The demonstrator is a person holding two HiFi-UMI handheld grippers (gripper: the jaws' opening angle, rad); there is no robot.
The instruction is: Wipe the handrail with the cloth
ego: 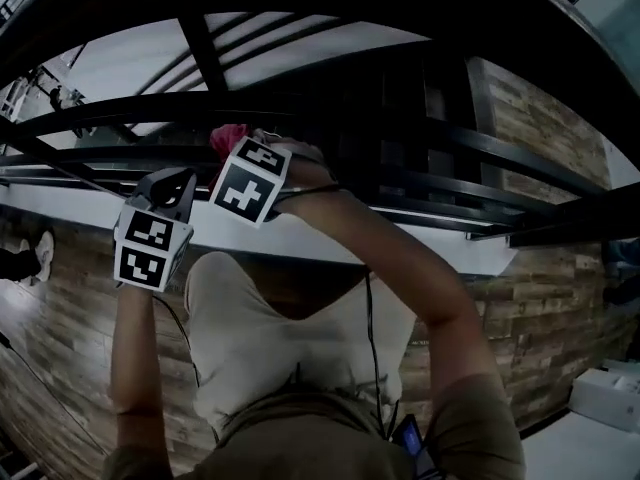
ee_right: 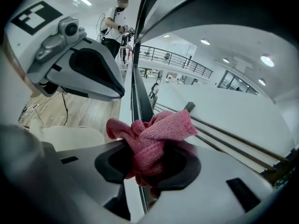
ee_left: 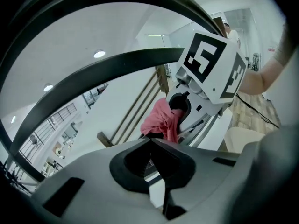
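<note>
Black metal handrail (ee_right: 140, 104) running straight ahead along the edge of a pale open hall. Near it, left gripper (ee_left: 150, 140), pressed together on nothing. Just beside that, right gripper (ee_right: 147, 164), partly spread and pinching the pink cloth (ee_right: 154, 134), bunched in a wad right over the rail; touching or not, impossible to tell.

Floor (ego: 70, 368): brown wood planks, boards running on the diagonal. A white kerb (ego: 70, 208) crosses it, carrying the foot of the black railing (ego: 150, 106). Far left, a pale shoe (ego: 45, 251) on the planks. Lower right, a white box (ego: 607, 395) sits where planks meet paler flooring (ego: 585, 455).
</note>
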